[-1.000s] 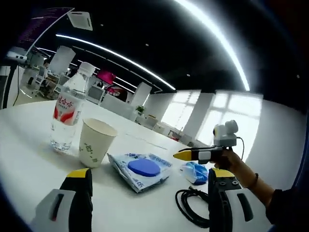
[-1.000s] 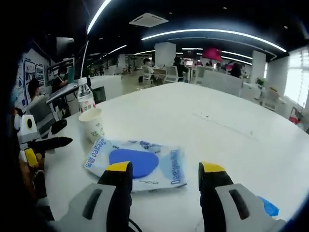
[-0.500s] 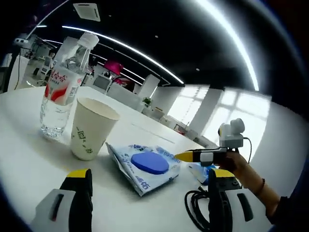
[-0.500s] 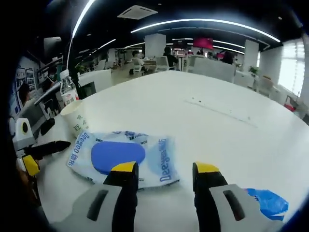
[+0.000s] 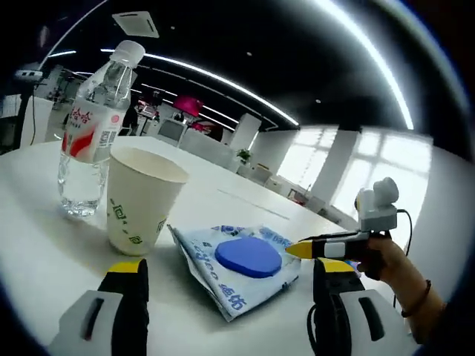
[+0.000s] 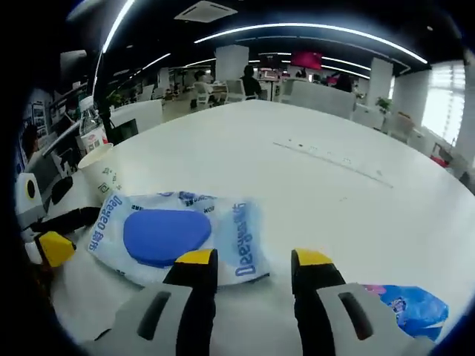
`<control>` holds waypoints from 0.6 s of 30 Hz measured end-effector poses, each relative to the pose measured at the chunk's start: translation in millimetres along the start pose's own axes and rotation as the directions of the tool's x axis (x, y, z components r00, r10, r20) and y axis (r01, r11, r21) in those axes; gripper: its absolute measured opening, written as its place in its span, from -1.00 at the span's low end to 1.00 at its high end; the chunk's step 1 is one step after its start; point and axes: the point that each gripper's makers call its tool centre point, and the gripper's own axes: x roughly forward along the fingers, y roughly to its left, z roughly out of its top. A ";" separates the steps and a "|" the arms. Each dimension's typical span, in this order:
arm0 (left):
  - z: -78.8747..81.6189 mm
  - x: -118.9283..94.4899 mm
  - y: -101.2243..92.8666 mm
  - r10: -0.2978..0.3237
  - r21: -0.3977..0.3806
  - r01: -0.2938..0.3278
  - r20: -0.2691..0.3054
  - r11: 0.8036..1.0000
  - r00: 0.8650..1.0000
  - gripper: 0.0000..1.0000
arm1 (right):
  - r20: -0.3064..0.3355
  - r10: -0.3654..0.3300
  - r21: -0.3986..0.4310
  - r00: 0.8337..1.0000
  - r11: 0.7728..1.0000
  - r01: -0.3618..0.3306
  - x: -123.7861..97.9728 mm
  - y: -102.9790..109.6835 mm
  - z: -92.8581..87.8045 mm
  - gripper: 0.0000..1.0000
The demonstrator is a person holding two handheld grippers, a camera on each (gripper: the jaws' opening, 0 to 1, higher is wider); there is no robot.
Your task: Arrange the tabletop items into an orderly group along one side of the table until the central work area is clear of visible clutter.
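A clear plastic packet (image 5: 241,263) with a blue disc inside lies flat on the white table (image 5: 44,259). To its left stand a paper cup (image 5: 141,200) and a water bottle (image 5: 89,141). My left gripper (image 5: 230,268) is wide open just short of the packet. My right gripper (image 5: 300,251) comes in from the right, held in a hand (image 5: 393,267), its yellow tip over the packet's right edge. In the right gripper view, my right gripper (image 6: 252,259) is open, with the packet (image 6: 171,233) at its fingertips. The left gripper (image 6: 68,233), cup (image 6: 100,170) and bottle (image 6: 90,133) are at the left.
A crumpled blue wrapper (image 6: 412,308) lies on the table (image 6: 334,193) to the right of my right gripper. A black cable (image 5: 309,332) curls beside my left gripper's right jaw. Desks, chairs and people fill the office beyond the table's far edge.
Both grippers have moved in toward the packet, which looks larger in both views. The right gripper's jaws have narrowed a little. The items on the table have not moved.
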 end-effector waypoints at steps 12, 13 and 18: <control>-8.5 0.2 5.8 0.025 -0.039 -0.026 -0.028 0.999 0.999 -0.24 | -0.023 0.027 -0.022 0.999 0.999 -0.027 1.2 9.0 -10.4 -0.42; -11.0 -0.3 5.0 0.020 -0.053 -0.022 -0.038 0.998 0.999 -0.34 | -0.018 0.025 -0.037 1.000 0.999 -0.026 0.4 10.6 -9.8 -0.43; -18.3 -1.2 0.2 -0.016 -0.051 0.012 -0.074 0.999 0.997 -0.50 | -0.027 0.016 -0.092 1.000 0.996 -0.019 1.1 10.9 -7.2 -0.56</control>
